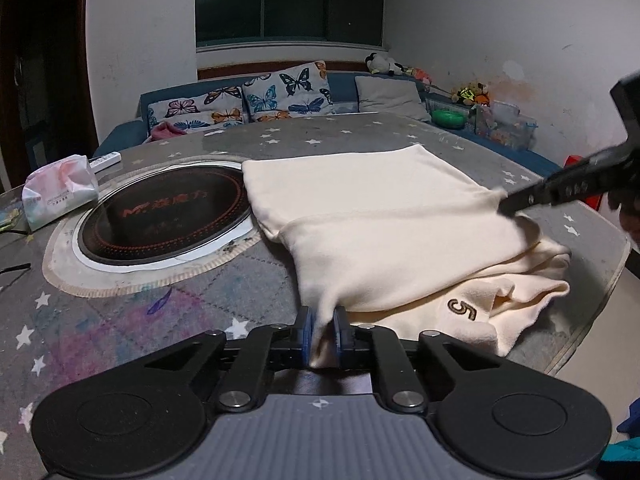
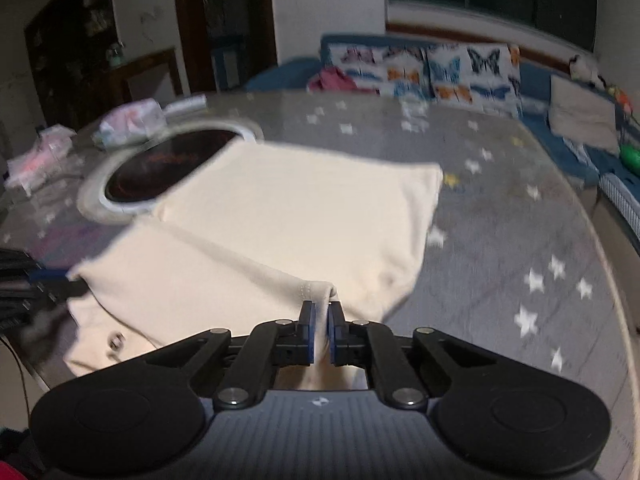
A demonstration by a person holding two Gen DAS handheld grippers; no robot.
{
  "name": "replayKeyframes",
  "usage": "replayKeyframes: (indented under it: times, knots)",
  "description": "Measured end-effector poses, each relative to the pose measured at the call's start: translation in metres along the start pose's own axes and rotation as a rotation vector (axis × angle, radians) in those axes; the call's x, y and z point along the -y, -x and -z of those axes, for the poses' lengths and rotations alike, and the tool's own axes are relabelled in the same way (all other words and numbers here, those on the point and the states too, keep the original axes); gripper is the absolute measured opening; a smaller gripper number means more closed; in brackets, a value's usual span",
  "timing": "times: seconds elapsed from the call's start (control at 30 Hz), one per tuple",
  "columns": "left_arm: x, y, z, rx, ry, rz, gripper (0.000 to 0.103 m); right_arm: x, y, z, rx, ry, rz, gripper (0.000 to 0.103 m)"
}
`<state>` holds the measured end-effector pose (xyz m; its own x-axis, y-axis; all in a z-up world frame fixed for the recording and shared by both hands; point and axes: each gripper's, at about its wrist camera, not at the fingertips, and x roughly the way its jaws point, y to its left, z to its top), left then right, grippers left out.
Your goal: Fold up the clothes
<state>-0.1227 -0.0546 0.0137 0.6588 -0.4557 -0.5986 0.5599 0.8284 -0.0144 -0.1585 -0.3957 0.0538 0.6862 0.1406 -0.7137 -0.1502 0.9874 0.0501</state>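
A cream garment [image 1: 384,216] with a dark "5" mark lies partly folded on the grey star-patterned table [image 1: 120,312]. My left gripper [image 1: 323,316] is shut on its near corner, with cloth pinched between the blue pads. My right gripper [image 2: 322,312] is shut on another corner of the same cream garment [image 2: 280,216]. The right gripper also shows in the left wrist view [image 1: 508,202], touching the garment's right side. The left gripper shows at the left edge of the right wrist view [image 2: 76,286], at the garment's left corner.
A round black induction hob [image 1: 164,216] is set in the table just left of the garment, which overlaps its rim. A tissue pack [image 1: 60,190] and a white remote [image 1: 105,160] lie at the far left. A blue sofa with butterfly cushions [image 1: 288,92] stands behind the table.
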Motion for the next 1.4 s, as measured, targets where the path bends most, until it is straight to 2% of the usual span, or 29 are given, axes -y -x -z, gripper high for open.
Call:
replayKeyframes:
  times: [0.1,0.17,0.23,0.4,0.6,0.73,0.87,1.1,1.17,1.23,1.4]
  knots:
    - [-0.005,0.006,-0.005,-0.003,0.002,0.024,0.017,0.001,0.002,0.002,0.010,0.012,0.023,0.011]
    - [-0.008,0.012,-0.011,0.021,-0.012,0.030,0.022,0.003,0.010,0.000,0.038,0.015,0.032,0.011]
    - [-0.008,0.016,-0.020,0.050,-0.020,0.024,0.022,0.003,0.019,-0.003,0.075,0.034,0.041,0.011]
    - [-0.008,-0.002,-0.045,0.086,0.008,0.043,0.022,-0.009,0.016,-0.010,0.102,0.092,0.005,0.011]
    - [0.000,-0.046,-0.053,0.035,0.016,0.044,0.022,-0.019,-0.006,-0.008,0.071,0.141,-0.020,0.011]
    - [-0.001,-0.062,-0.051,0.005,0.019,0.035,0.023,-0.017,-0.010,-0.004,0.046,0.163,-0.015,0.011]
    - [0.003,-0.055,-0.047,0.010,-0.012,0.041,0.032,-0.019,0.005,0.001,0.043,0.193,-0.039,0.011]
    - [0.018,-0.027,-0.036,0.019,-0.108,0.085,0.035,-0.030,0.007,0.019,-0.011,0.255,-0.067,0.011]
    - [0.020,-0.015,-0.030,0.022,-0.144,0.099,0.046,-0.029,0.011,0.019,-0.007,0.251,-0.071,0.011]
    - [0.022,-0.001,-0.024,0.027,-0.183,0.118,0.050,-0.030,0.012,0.020,-0.008,0.254,-0.074,0.011]
    - [0.033,0.018,-0.008,0.024,-0.297,0.152,0.051,-0.031,0.014,0.022,-0.012,0.261,-0.079,0.011]
